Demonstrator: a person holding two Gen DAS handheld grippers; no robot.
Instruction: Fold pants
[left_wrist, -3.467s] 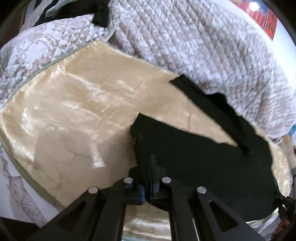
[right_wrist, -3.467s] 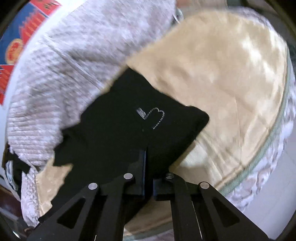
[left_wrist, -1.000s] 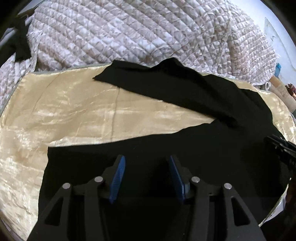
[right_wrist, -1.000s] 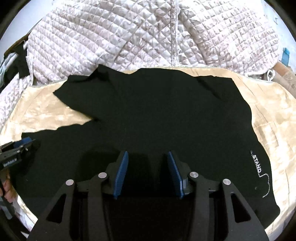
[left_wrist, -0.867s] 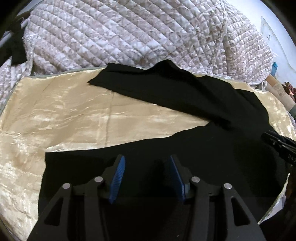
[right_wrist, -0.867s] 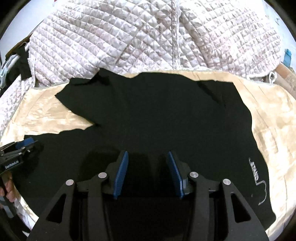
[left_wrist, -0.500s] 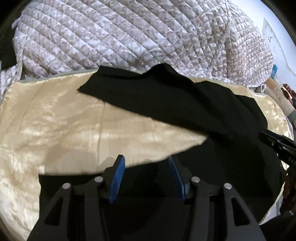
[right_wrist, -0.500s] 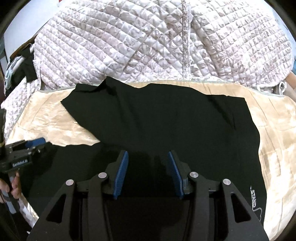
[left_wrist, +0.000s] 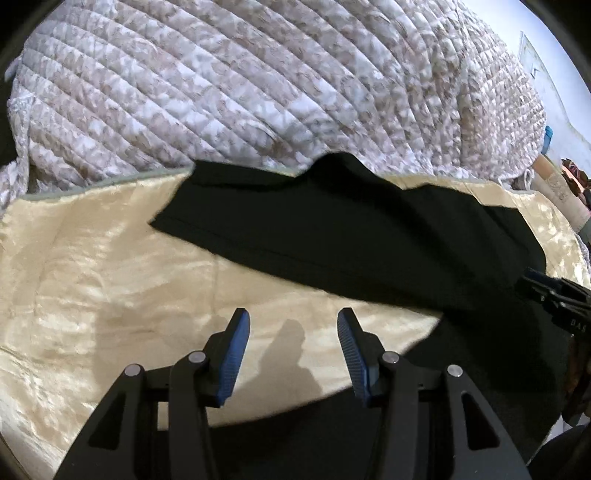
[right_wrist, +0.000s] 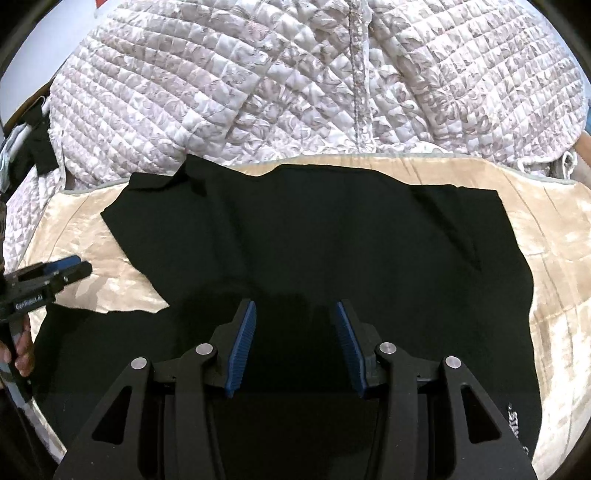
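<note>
I had let go of the pants (right_wrist: 314, 251), and they lay spread flat on the bed's gold cover (left_wrist: 92, 280). My left gripper (left_wrist: 291, 350) and right gripper (right_wrist: 293, 343) hung with fingers apart and empty, the right just widening, so folding could start.

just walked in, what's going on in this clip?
A person with a handheld gripper in each hand is folding black pants on a bed. The pants lie spread on a cream satin sheet, legs apart, in front of a bunched quilt. Both grippers are open and holding nothing: the left gripper hovers over bare sheet between the two legs, and the right gripper, whose jaws have just been opening a little, hovers over the fabric. No fold is visible yet.
</note>
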